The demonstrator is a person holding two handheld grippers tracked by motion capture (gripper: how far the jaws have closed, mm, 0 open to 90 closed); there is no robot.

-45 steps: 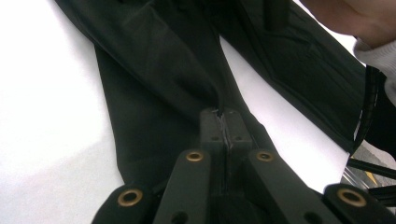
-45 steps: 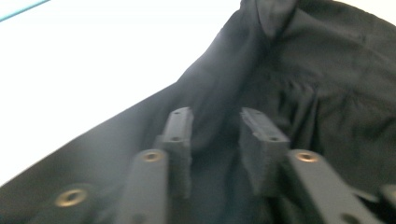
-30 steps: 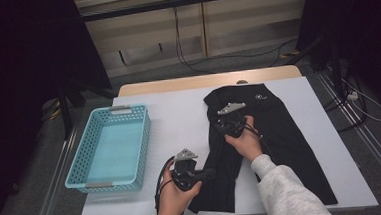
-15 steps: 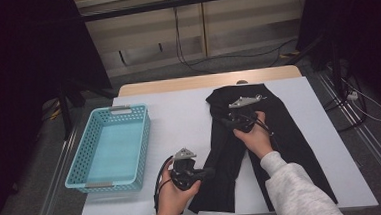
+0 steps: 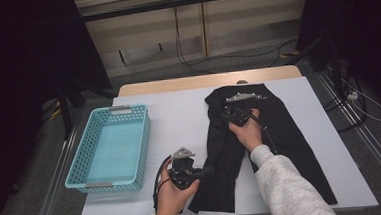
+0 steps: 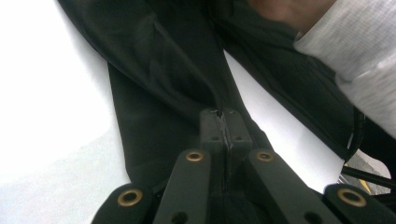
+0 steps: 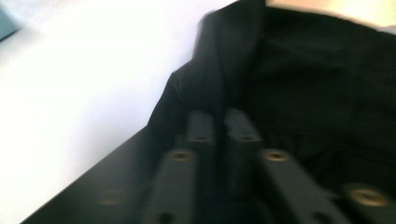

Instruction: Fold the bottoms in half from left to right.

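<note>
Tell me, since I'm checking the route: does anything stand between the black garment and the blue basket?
Nothing visible does. Bare white table lies between the black garment and the blue basket. Both the left gripper and right gripper are closed on the cloth.

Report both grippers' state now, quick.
Left gripper: shut on a fold of the black garment.
Right gripper: jaws just closed, shut on the black garment near its top.
</note>
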